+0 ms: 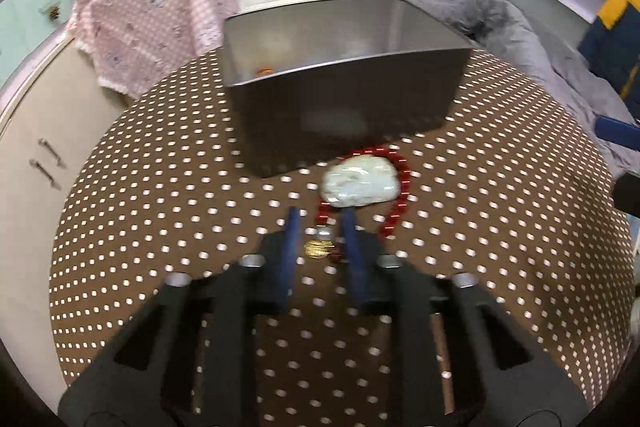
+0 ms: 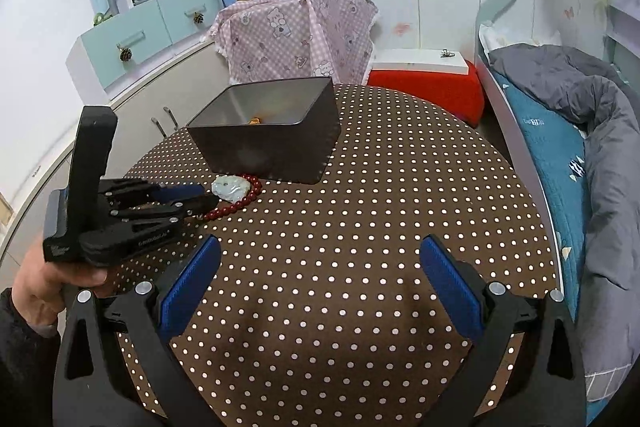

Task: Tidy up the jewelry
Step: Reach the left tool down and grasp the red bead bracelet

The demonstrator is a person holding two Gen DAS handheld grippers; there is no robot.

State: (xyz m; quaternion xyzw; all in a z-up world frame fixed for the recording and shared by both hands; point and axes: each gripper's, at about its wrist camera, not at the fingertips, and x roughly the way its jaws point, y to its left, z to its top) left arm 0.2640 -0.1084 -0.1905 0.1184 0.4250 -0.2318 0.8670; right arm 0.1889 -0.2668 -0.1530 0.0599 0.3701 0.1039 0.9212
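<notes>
Left gripper (image 1: 320, 215), fingers narrowed but holding nothing, points straight at the red bead bracelet (image 1: 402, 187) and pale pendant (image 1: 360, 185) just ahead, mid-bench before the tin box (image 1: 340, 107), while the right gripper (image 2: 320, 267) waits wide open, farther back.

Red beads (image 1: 400, 187), brown white-dotted tablecloth (image 1: 160, 207)
</notes>
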